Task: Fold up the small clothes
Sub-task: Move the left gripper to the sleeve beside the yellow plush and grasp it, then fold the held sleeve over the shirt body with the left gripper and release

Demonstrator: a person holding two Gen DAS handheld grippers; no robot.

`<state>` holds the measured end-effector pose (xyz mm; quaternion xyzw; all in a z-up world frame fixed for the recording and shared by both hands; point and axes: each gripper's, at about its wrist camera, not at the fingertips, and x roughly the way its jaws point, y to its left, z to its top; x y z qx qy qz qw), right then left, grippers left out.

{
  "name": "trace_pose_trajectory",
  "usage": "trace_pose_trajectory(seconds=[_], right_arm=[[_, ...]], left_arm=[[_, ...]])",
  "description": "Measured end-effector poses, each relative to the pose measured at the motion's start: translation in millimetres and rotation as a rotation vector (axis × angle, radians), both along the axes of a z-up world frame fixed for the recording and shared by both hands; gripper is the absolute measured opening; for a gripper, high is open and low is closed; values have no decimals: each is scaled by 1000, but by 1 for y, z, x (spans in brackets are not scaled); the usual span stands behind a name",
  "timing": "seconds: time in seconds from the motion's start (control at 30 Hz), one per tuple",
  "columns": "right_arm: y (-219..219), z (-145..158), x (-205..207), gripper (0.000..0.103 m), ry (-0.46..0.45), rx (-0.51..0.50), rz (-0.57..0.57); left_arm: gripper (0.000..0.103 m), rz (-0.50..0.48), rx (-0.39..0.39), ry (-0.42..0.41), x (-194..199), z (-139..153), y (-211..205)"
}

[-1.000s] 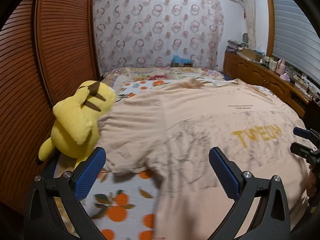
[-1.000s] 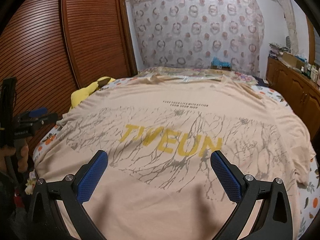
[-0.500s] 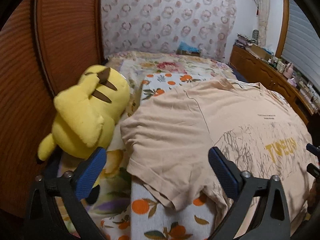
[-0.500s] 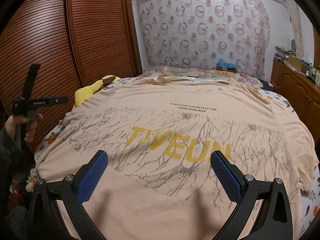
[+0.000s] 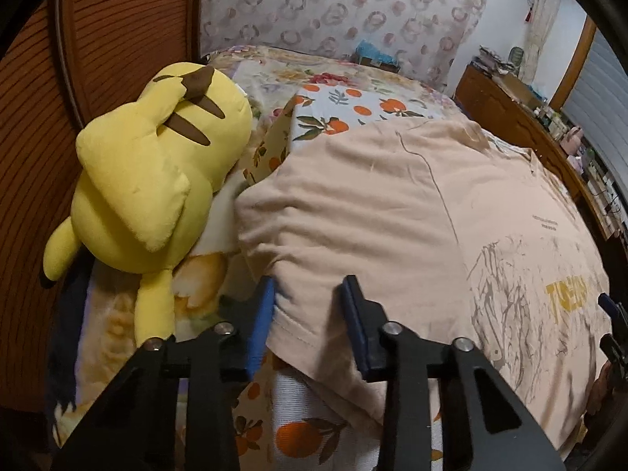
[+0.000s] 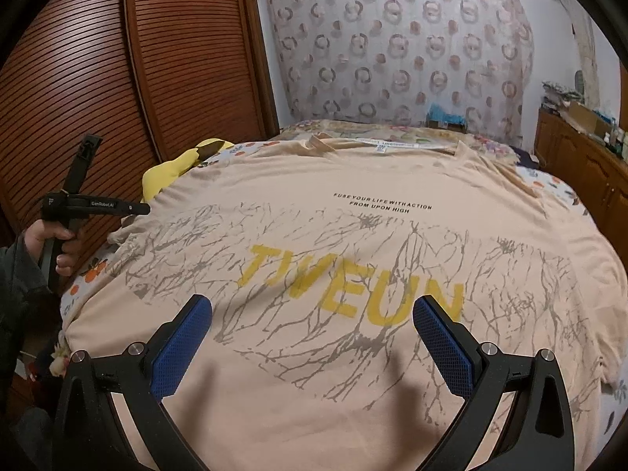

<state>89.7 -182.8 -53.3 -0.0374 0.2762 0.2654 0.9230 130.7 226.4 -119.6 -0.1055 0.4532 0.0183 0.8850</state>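
Observation:
A peach T-shirt [image 6: 353, 235] with yellow letters lies spread flat, front up, on the bed. Its near sleeve [image 5: 333, 235] fills the middle of the left wrist view. My left gripper [image 5: 310, 286] points down at the sleeve's hem with its jaws closing; the hem lies between the blue pads [image 5: 263, 314], with a gap still between them. In the right wrist view the left gripper [image 6: 133, 209] shows at the shirt's left edge, held by a hand [image 6: 51, 239]. My right gripper [image 6: 312, 314] hovers open over the shirt's lower front, with nothing between its fingers.
A yellow plush toy [image 5: 149, 180] lies against the sleeve's left side, by the brown slatted wardrobe door [image 5: 117, 39]. An orange-print bedcover [image 5: 353, 106] shows around the shirt. A wooden sideboard [image 5: 530, 125] with clutter runs along the right wall.
My left gripper has swung left and down from the shirt's body to the sleeve, and its jaws have narrowed around the hem. The right gripper has stayed put.

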Motion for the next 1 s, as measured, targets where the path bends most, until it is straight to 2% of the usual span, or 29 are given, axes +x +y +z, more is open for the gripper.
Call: trace_pose_trajectory(seconds=[0.13, 0.27, 0.53, 0.8, 0.9, 0.97, 1.0], right_arm=[[1, 1, 1, 102, 3, -6, 4], [-1, 1, 3, 102, 4, -2, 8], [-3, 1, 3, 102, 5, 5, 9], [-4, 0, 2, 102, 4, 11, 11], [-5, 0, 3, 102, 10, 18, 15], [-7, 0, 3, 102, 14, 24, 17], [-7, 0, 3, 102, 14, 27, 16]], left_arm=[[6, -18, 124, 7, 1, 7, -4], [4, -46, 167, -16, -2, 18, -9], [4, -107, 151, -134, -3, 66, -39], [4, -282, 146, -237, 14, 125, -131], [8, -341, 149, -260, 15, 134, -162], [33, -366, 110, -254, 14, 134, -169], [40, -365, 109, -261, 12, 133, -170]])
